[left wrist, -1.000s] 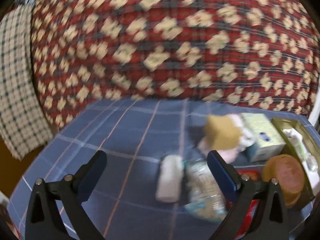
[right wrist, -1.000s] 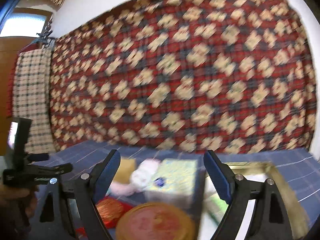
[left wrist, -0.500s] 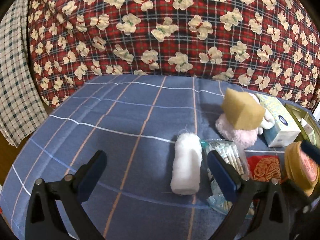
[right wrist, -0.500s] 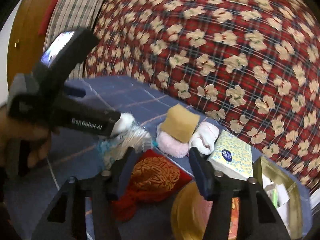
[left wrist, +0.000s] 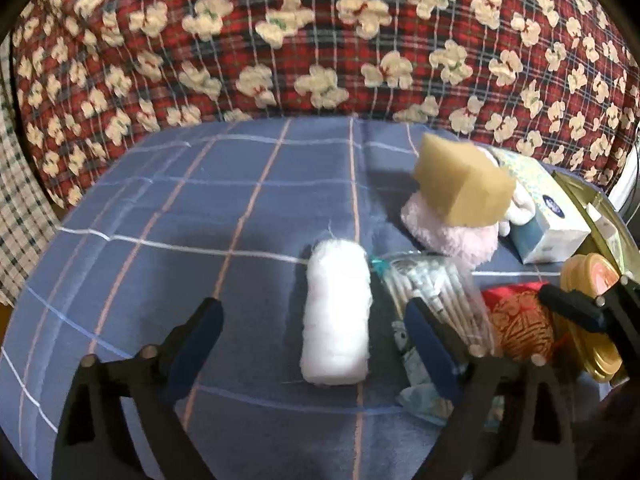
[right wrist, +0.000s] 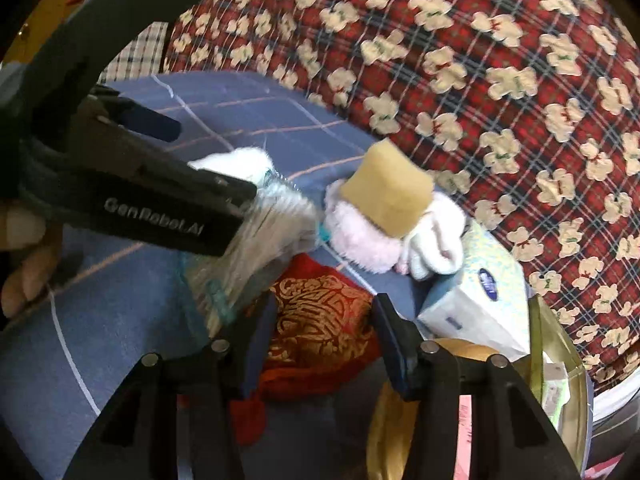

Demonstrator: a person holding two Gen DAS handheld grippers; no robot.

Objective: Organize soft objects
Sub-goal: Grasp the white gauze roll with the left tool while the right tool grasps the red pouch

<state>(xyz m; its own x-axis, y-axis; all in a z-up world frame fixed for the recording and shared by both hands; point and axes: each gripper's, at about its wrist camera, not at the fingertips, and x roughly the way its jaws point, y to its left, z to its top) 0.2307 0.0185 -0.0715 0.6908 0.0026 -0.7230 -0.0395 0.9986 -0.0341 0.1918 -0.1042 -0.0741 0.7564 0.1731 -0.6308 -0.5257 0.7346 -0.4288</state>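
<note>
Nearest, the right gripper (right wrist: 320, 340) hangs wide open over the red pouch (right wrist: 316, 320); best to lower squarely and pinch its bunched middle. The left gripper (left wrist: 312, 344), also wide open, frames the white roll (left wrist: 336, 316). Beyond, a sponge (right wrist: 388, 192) tops pink fluff. "GenRobot.AI" marks the left gripper.

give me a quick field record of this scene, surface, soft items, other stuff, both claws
surface: blue checked cloth
soft items: white roll, tan sponge resting on pink fluffy item, red gold-patterned pouch
other items: cotton swab bag, tissue box, round tin
left claw: open, white roll between the fingers, not gripped
right claw: open, over the red pouch
</note>
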